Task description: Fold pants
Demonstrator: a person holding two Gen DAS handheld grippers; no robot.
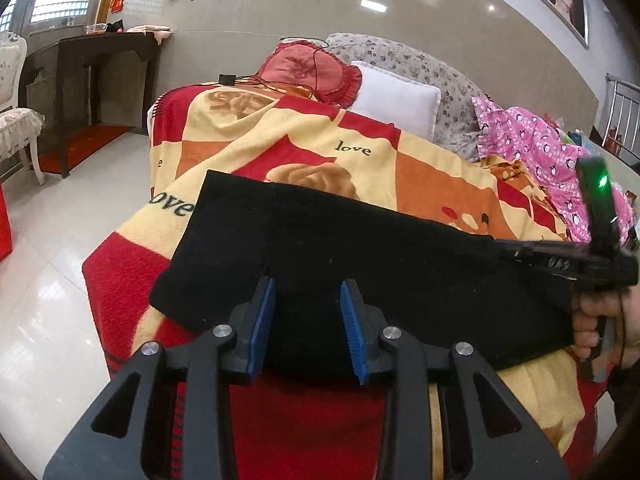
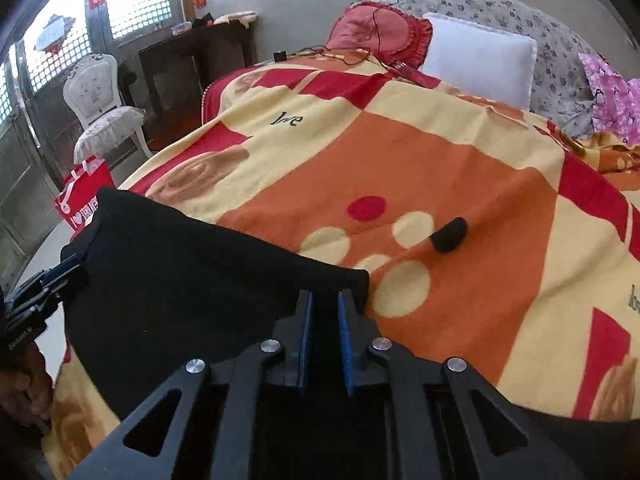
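Black pants lie folded into a flat rectangle on a red, yellow and orange blanket over a bed. My left gripper is open. Its blue pads stand wide apart over the pants' near edge, and the cloth lies flat between them. In the right wrist view the pants fill the lower left. My right gripper sits at their right corner, and black cloth fills the narrow gap between its pads. A hand holds that tool at the pants' right end.
A small black roll lies on the blanket beyond the pants. A red cushion, a white pillow and pink clothes are at the head of the bed. On the floor to the left stand a chair and a red bag.
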